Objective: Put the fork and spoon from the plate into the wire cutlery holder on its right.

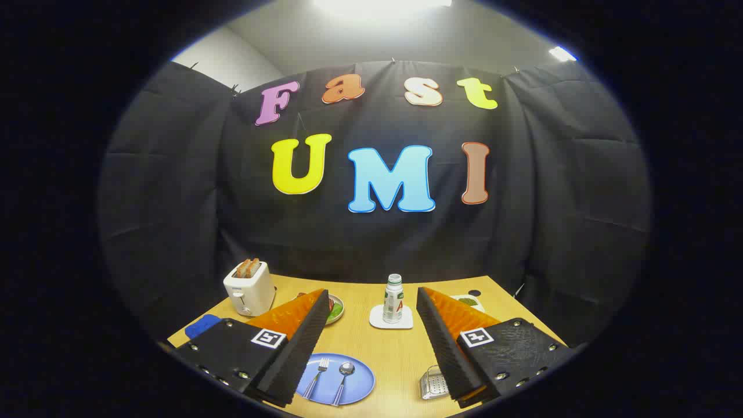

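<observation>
- Gripper view showed the tool (371, 342) held above the near part of a light wooden table (395, 354), its two fingers spread wide with nothing between them.
- Several things stood around on the table: a white two-slot toaster (250, 288) with two browned slices standing up in it at the far left, and a blue flat object (200, 325) near it, partly behind the left finger.
- A small dish with green and red food (336, 309) peeked out just beyond the left fingertip, mostly hidden by it.
- A small clear bottle with a white cap (393, 299) stood upright on a white square coaster (391, 319) beyond the gap between the fingers; its label was too small to read.
- A white plate with something green (469, 301) lay at the far right, partly behind the right finger, with a small dark round spot beyond it.
- A round blue plate (360, 380) lay on the near table just beside the left finger, which covered its left rim.
- On the plate a silver fork with a striped handle (316, 378) and a silver spoon with a striped handle (343, 381) lay side by side, the fork to the left, their long axes nearly parallel, heads pointing towards the far side and handles towards the camera.
- A wire cutlery holder (433, 383) stood to the right of the plate, well apart from it, partly hidden by the right finger.
- Square black-and-white markers sat on both finger mounts.
</observation>
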Motion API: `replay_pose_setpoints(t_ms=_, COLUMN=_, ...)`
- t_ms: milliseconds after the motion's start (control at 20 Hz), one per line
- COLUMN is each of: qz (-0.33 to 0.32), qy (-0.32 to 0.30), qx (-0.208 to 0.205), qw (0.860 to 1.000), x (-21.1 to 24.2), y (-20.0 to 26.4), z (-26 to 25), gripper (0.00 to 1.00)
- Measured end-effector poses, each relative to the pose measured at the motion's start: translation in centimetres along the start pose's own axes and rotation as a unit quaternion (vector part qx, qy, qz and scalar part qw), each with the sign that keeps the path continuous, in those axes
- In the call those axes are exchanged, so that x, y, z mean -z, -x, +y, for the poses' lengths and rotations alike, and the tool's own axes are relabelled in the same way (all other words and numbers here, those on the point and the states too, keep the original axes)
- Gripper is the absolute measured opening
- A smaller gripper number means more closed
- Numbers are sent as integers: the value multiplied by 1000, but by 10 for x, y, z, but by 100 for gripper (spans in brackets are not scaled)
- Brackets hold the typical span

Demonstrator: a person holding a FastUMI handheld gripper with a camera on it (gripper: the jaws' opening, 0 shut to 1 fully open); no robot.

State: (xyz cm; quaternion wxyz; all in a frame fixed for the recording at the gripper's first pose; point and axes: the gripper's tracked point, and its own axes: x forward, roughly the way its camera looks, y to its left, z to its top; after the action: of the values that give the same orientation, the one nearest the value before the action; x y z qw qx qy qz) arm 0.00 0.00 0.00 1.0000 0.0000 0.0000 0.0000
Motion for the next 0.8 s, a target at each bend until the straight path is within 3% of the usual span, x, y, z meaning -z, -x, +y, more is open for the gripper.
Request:
replay_pose_setpoints(t_ms=250, qz=-22, qy=-8, qx=17, qw=1000, x=-8, y=2, z=-9, gripper=93)
replay_pose_setpoints(t_ms=800, qz=30, qy=0, qx=1, qw=1000, x=22, y=3, z=-2, gripper=93)
